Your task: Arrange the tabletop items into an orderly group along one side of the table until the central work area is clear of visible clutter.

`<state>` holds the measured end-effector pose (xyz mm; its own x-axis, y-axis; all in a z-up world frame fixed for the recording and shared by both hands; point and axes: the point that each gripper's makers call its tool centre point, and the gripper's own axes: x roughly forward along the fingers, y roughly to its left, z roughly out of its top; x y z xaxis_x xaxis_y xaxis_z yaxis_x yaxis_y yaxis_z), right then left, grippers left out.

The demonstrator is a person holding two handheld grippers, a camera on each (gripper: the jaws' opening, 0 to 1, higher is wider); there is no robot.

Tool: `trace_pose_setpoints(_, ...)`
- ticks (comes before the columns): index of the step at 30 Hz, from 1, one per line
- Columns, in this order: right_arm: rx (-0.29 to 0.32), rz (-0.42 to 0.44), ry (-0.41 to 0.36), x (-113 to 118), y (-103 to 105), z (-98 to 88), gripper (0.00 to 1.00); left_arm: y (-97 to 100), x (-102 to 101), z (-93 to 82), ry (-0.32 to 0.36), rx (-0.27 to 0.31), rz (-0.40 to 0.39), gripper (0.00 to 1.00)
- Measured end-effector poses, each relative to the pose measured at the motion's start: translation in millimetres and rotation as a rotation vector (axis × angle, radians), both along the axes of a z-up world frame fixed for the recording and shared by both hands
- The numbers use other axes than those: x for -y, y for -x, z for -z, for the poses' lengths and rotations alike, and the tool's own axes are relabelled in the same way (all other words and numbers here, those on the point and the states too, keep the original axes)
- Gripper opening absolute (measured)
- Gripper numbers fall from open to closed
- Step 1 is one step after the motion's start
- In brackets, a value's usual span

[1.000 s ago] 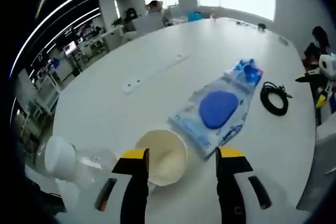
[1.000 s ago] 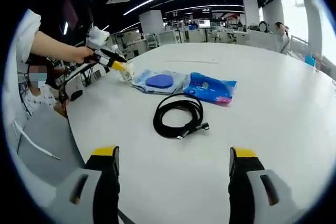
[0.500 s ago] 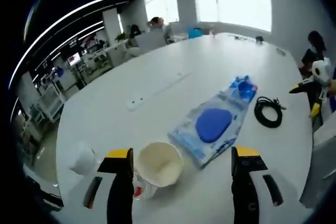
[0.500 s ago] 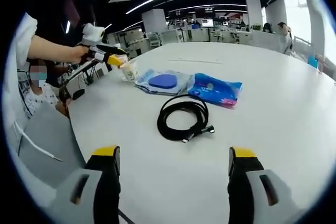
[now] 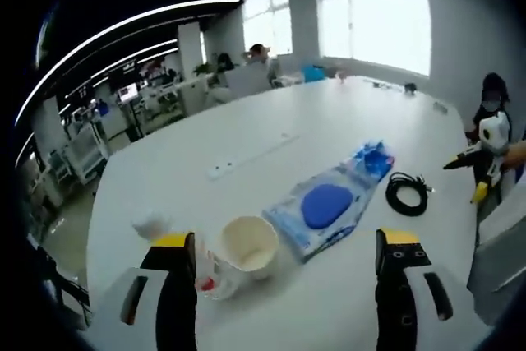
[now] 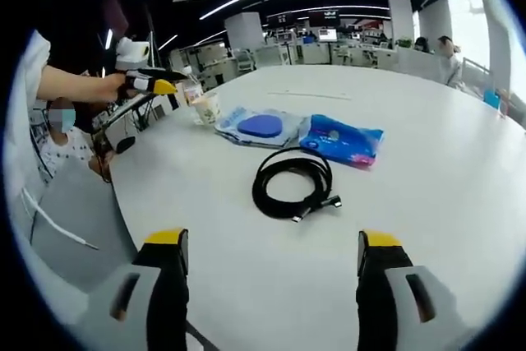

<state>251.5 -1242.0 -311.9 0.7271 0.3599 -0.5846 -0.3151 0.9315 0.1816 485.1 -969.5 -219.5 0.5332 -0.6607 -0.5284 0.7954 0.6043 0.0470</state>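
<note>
Worktop (image 5: 271, 145): large, white, rounded edge, office room beyond. Items grouped near its near-left edge in the left gripper view.

Clear packet with a blue pad inside (image 5: 325, 205) lies flat, mid-worktop; in the right gripper view the same packet (image 6: 259, 127) lies just beside a blue wipes pack (image 6: 341, 139).

Black cable coil (image 6: 294, 184), loosely looped, lies near the packs on their near side; in the left gripper view it (image 5: 405, 193) sits right of the packet.

Paper cup (image 5: 246, 247), upright, cream inside, stands near the left jaw with clear crumpled plastic (image 5: 209, 279) touching its left side.

Left claw (image 5: 288, 246): jaws wide apart, holding nothing, just short of the cup. Right claw (image 6: 273, 241): jaws wide apart, holding nothing, cable well beyond.
</note>
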Motion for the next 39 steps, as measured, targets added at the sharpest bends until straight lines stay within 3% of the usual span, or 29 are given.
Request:
trace_pose_setpoints(6, 0.011, 0.007, 0.006, 1.3, 3.9, -5.8, 0.84, 7.6, -15.1, -5.1, 0.023, 0.004, -0.037, 0.86)
trace_pose_setpoints(22, 0.012, 0.007, 0.018, -4.2, 17.3, -8.1, 0.83, 38.4, -80.0, 7.2, 0.032, -0.031, -0.17, 0.88)
trace_pose_setpoints(30, 0.025, 0.013, 0.019, -7.0, 19.6, -12.4, 0.84, 53.0, -96.4, 8.1, 0.044, -0.034, -0.191, 0.9)
trace_pose_setpoints(39, 0.038, 0.038, 0.032, -1.0, 23.1, -19.4, 0.84, 79.3, -114.7, 17.3, 0.059, -0.082, -0.21, 0.96)
